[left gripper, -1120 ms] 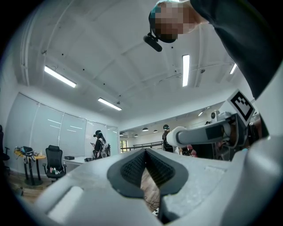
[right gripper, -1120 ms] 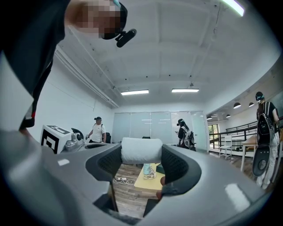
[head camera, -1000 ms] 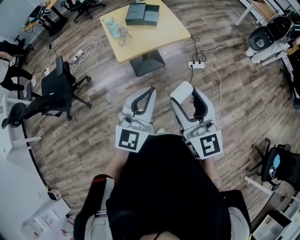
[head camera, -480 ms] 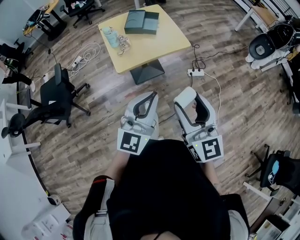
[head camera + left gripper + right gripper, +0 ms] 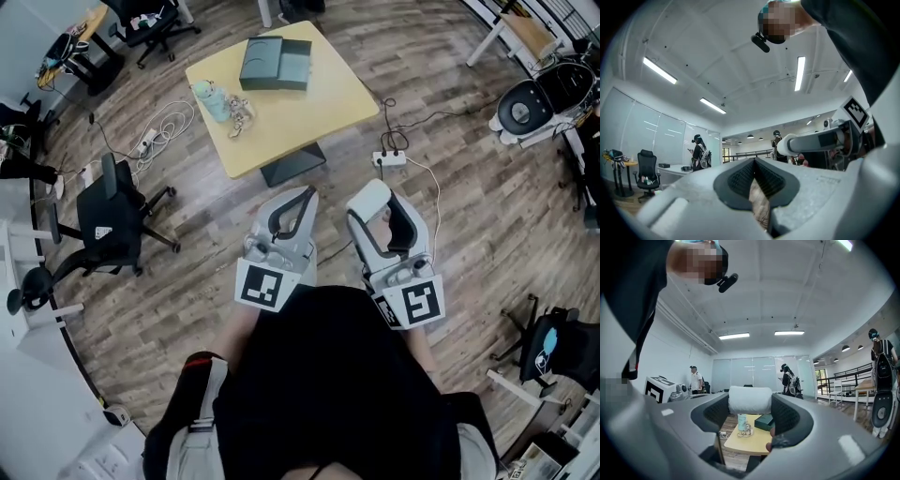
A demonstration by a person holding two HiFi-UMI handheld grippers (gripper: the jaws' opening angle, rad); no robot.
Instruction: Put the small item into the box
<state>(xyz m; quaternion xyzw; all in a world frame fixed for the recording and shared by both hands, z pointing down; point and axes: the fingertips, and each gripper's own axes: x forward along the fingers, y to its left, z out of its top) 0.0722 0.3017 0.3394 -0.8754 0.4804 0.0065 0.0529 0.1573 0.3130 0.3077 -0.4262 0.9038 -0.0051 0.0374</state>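
Table [image 5: 319, 108] drew nearer since the earlier frame. Your right hand-held gripper [image 5: 375, 208] held the small item [image 5: 750, 400], a white roll, jaws wide; left hand-held gripper [image 5: 754, 164] was closed, empty. Box [image 5: 274, 64] sat on the table.

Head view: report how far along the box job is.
Done: the white small item is clamped in the right tool. In hand: it is held over the wood floor, short of the yellow table; the left tool is shut and empty. Left: reach the table and put the item into the dark box on its far side.
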